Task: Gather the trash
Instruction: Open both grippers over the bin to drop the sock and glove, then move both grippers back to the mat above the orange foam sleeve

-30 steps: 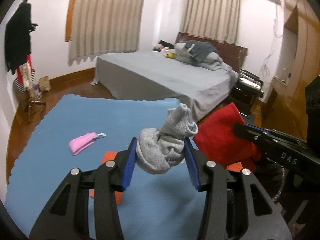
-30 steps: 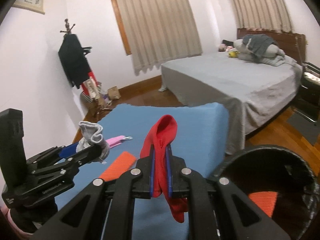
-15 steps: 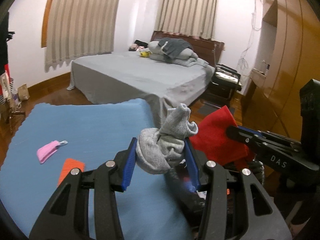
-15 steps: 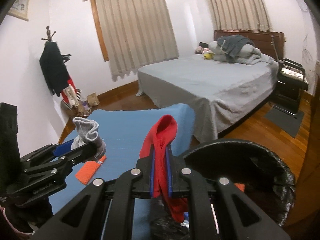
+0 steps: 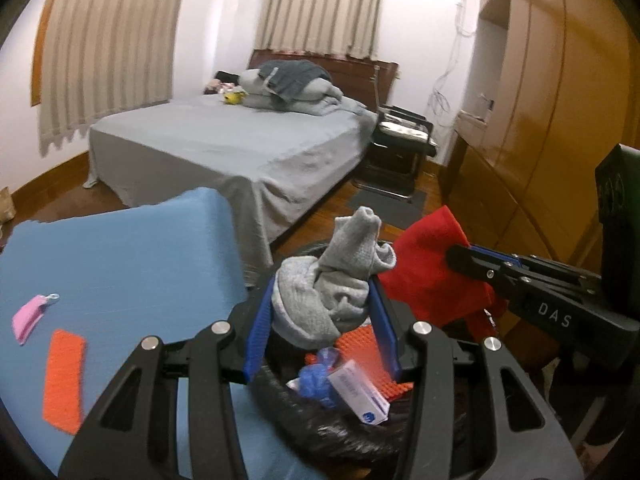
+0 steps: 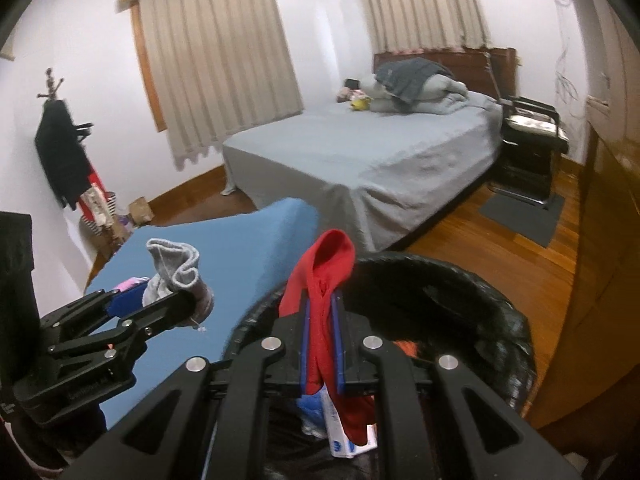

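we see the blue tabletop [image 5: 120,256] edge meet the black-lined bin [image 6: 500,320] rim, open wood floor beyond. our left claw [image 5: 322,320] grips a grey sock [image 5: 332,288], our right claw [image 6: 322,344] pinches a red cloth [image 6: 324,280], both over the bin.

"DAS" — white letters on the right gripper [image 5: 452,258] body.
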Demonstrator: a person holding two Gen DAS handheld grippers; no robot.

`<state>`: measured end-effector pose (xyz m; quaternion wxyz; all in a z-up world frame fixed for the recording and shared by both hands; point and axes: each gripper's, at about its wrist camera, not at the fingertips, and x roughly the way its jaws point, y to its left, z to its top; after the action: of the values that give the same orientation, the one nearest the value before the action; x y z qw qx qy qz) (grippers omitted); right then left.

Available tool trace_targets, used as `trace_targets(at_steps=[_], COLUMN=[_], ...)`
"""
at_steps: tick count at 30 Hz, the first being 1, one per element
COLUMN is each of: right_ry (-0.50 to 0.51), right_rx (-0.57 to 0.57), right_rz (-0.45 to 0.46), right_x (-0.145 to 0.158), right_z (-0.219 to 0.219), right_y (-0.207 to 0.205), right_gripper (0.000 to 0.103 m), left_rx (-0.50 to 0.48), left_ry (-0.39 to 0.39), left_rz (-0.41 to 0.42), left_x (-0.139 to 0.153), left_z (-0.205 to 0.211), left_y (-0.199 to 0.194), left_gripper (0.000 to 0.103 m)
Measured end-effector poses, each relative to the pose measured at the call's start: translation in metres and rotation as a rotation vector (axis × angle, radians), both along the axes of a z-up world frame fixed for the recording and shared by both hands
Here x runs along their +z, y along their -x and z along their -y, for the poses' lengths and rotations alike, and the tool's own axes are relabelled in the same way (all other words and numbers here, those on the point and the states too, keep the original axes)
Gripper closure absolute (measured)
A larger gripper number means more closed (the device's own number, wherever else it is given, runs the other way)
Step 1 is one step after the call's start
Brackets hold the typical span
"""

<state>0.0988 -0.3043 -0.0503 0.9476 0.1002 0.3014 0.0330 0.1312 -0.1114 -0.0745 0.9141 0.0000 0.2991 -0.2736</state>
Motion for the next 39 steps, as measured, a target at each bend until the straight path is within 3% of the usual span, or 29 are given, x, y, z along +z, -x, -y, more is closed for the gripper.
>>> trace_targets(at_steps=[6,11,13,17,20,25,29,33,39], right_ry=[-0.014,-0.019,-0.020,-0.026,-0.020,0.008,0.016,0.019,0.006], right_rx=[-0.057,-0.086,-0.095,-0.104,-0.109,-0.117,-0.121,-0.104,0.012], right_rz=[-0.049,-0.089,-0.101,-0.112,-0.105,-0.077,-0.044,-0.022,-0.014], right_x=[-0.023,-0.041,-0.045,-0.051,-0.050,-0.043,-0.035,-0.028,-0.029], right_z=[0.024,0.037,0.039,0.044,0.044,0.034,0.024,0.006,-0.047], right_y=[0.004,0.004,0.005,0.007,0.008,0.010,0.009,0.003,-0.019], right_gripper=[0.094,0.089,0.089,0.085,0.070,0.033,0.010,0.006,0.006], left_rx=[-0.075,-0.110,-0.114,-0.097,-0.072,0.003,0.074,0.159,0.307], left_ry=[0.000,0.010,0.013,0.011,0.013,0.004,-0.006,-0.039,-0.072], left_rz=[-0.024,-0.046,-0.050,-0.054,-0.050,-0.024,-0.012,0.007,0.010], left_x=[-0.021,-0.034,-0.037,-0.038,-0.035,-0.025,-0.018,-0.014,-0.014], left_z=[0.028,0.039,0.040,0.035,0.025,-0.005,-0.037,-0.077,-0.143], left_y=[-0.008,-0.015,-0.017,-0.021,-0.023,-0.024,-0.025,-0.023,-0.021], left_gripper=[0.058,0.051,0.044,0.042,0.038,0.024,0.018,0.017,0.017])
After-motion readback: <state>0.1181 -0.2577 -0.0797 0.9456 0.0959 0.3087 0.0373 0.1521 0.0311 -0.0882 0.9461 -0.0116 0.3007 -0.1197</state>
